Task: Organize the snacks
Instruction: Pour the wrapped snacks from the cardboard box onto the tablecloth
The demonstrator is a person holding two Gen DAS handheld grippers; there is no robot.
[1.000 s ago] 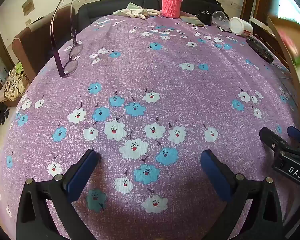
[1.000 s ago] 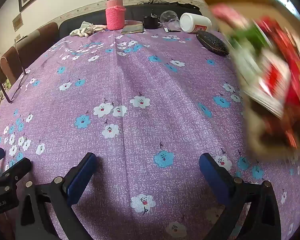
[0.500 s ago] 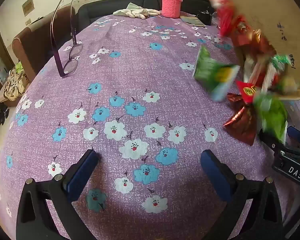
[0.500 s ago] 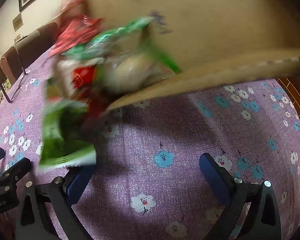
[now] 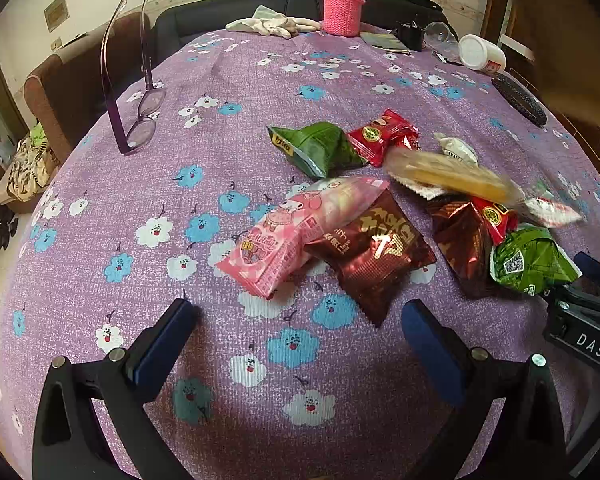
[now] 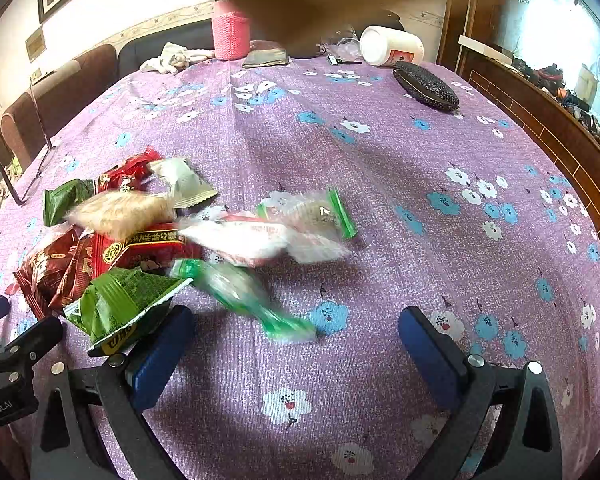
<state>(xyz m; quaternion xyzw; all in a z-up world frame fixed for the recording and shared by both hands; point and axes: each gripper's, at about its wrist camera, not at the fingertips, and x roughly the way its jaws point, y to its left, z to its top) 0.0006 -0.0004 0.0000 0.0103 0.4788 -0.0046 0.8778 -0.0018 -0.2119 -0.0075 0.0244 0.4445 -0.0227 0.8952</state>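
worktop (image 5: 260, 80) under a purple cloth printed with white and blue flowers; dark sofa behind it, brown chairs to its left, pale wall with framed pictures. pink flask (image 5: 343, 4) stands at the far edge, used here as landmark. white gloves (image 5: 274, 25) just left of flask, a white jar (image 5: 482, 54) on its side well to flask's right, a dark oval case (image 5: 518, 98) nearer than the jar. purple glasses (image 5: 134, 120) well left of flask, arms up.

snacks lie in a loose heap on the cloth, nearer the camera than the flask: pink pack (image 5: 300, 228) overlapping a brown pack (image 5: 374, 258), green pack (image 5: 320, 148), red pack (image 5: 384, 136), second green pack (image 5: 530, 262) touching the right tool (image 6: 292, 344). several packs are motion-blurred, prints unreadable. a tan blurred mass cuts off the top of both views; cannot tell what it is.

left tool (image 5: 296, 332) jaws wide apart, empty, low over cloth. right tool likewise spread, gripping nothing.
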